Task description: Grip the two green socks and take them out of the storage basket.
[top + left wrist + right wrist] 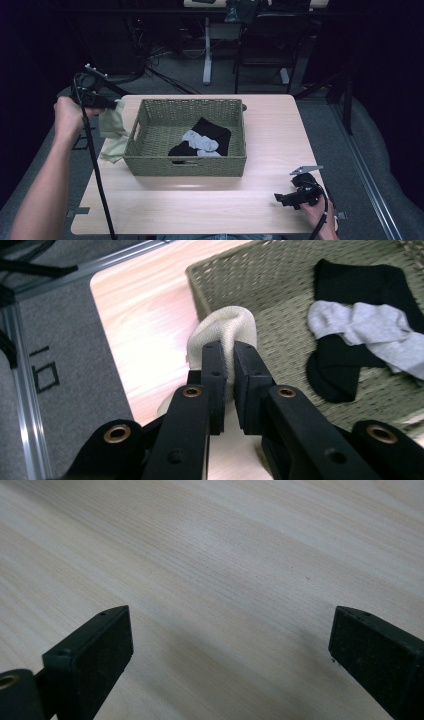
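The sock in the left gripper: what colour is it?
Cream sock, clearest in the left gripper view.

woven wicker basket [150, 167]; pale matt wood-grain table [200, 205]; soft cloth socks [202, 141].

Both forearms are bare, no sleeves, entering from the bottom corners of the high view. The matte black left gripper [227, 371] has brass-ringed pivot holes; the black right gripper [289, 198] carries a grey triangular plate and trailing black cable.

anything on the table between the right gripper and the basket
No, bare wood lies between the right gripper and the basket, as the high view shows.
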Motion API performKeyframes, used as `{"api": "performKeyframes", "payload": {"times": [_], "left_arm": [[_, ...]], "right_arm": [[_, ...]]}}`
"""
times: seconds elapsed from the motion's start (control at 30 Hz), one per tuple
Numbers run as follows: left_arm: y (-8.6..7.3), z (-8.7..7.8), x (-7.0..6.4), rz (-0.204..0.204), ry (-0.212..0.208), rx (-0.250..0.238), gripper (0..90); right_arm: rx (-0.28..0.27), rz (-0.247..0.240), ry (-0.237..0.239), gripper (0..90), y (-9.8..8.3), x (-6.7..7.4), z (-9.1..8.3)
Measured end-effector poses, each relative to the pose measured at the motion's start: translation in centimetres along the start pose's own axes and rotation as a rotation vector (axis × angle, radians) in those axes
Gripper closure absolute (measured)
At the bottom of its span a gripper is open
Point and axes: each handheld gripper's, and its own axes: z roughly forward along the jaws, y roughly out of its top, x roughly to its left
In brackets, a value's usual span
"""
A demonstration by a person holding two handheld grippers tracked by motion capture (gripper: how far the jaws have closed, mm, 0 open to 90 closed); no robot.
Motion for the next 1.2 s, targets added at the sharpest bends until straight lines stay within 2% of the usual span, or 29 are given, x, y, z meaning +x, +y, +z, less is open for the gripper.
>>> {"api": "performKeyframes", "payload": {"times": [0.17,0.4,0.7,0.93,1.2], "left_arm": [[-1.7,1.4,1.3,-0.044,-0.005,0.01,84.5],[-3.8,4.0,2.3,-0.082,-0.024,0.048,84.7],[-6.3,7.9,3.0,-0.127,-0.044,0.093,84.6],[-8.6,10.6,4.0,-0.189,-0.055,0.11,84.4],[-11.3,14.0,4.3,-0.226,-0.059,0.162,83.9]], "right_arm": [[0.0,-0.001,0.0,3.3,0.0,0.0,0.0],[0.0,0.0,-0.002,3.3,0.0,0.0,0.0],[0.001,-0.001,0.001,3.3,0.0,0.0,0.0],[0.0,0.004,0.0,3.3,0.0,0.0,0.1],[0.009,-0.003,0.001,3.3,0.0,0.0,0.0]]}}
